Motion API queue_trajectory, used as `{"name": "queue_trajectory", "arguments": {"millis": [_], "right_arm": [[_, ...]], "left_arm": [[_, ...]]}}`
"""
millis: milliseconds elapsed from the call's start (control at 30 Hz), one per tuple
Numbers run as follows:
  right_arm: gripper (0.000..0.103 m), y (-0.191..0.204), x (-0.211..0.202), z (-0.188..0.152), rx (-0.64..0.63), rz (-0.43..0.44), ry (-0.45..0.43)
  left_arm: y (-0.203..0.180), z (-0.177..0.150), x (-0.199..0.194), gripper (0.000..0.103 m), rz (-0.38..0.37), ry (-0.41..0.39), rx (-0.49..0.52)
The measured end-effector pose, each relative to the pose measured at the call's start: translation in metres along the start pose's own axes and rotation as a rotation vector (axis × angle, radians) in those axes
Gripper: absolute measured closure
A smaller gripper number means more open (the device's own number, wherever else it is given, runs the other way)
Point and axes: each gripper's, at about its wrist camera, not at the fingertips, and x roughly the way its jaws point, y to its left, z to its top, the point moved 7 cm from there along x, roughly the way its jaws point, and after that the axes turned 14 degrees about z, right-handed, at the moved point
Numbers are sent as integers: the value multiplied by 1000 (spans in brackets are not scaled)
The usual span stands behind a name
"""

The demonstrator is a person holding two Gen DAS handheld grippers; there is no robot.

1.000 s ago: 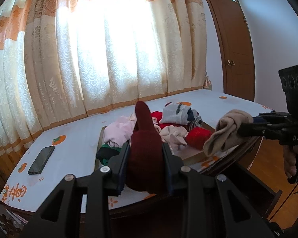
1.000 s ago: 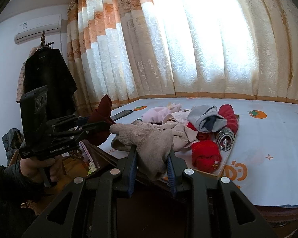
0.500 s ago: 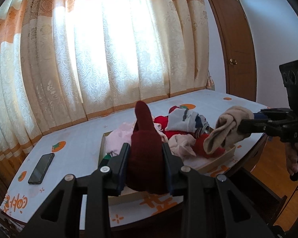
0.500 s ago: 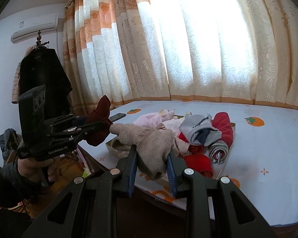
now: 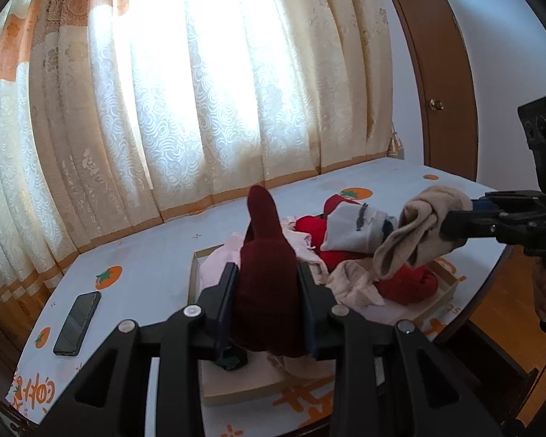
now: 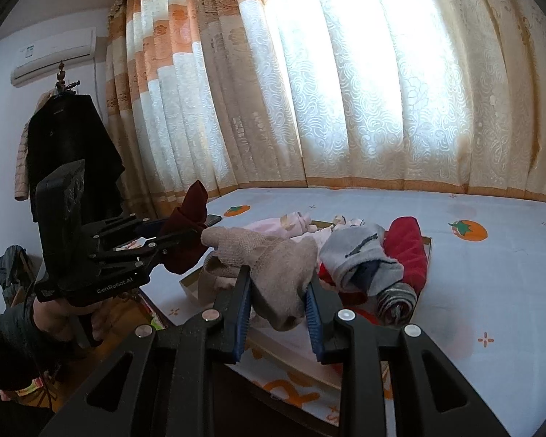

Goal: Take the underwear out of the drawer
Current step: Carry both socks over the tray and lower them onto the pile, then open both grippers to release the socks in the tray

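My left gripper [image 5: 266,273] is shut on a dark red garment [image 5: 269,255], which stands up between the pads. In the right wrist view the same gripper [image 6: 194,231] shows at the left with the dark red garment [image 6: 185,251] bunched in it. My right gripper [image 6: 277,280] is shut on a beige knitted garment [image 6: 273,262]. From the left wrist view that beige garment [image 5: 418,229] droops from the right gripper [image 5: 449,220]. Both hang above a shallow wooden drawer box [image 5: 194,280] on the table, filled with red, grey and pink clothes [image 5: 353,233].
A black phone [image 5: 77,318] lies on the tablecloth at the left. Patterned curtains [image 5: 214,109] close off the far side. A brown door [image 5: 436,73] is at the right. A coat rack with dark coats [image 6: 69,153] stands at the left, and a hand [image 6: 51,317] holds the left gripper's grip.
Both grippers have moved forward over the table and risen a little, each still holding its garment. The drawer box now sits nearer and lower in both views.
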Motion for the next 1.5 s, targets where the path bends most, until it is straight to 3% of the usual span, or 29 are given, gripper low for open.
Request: {"name": "queue_trajectory", "arguments": {"millis": [600,1233,1500], "right_arm": [[74,-27,48,15,25,-27,48],[73,-59,100,7,81,-89,146],[72,-61,101,5,91,-98,155]], "left_arm": [[0,4,53,72,9,89,7],[-4,-15,101,72,-8,222,-15],[-9,-16,105,66,2,226,2]]}}
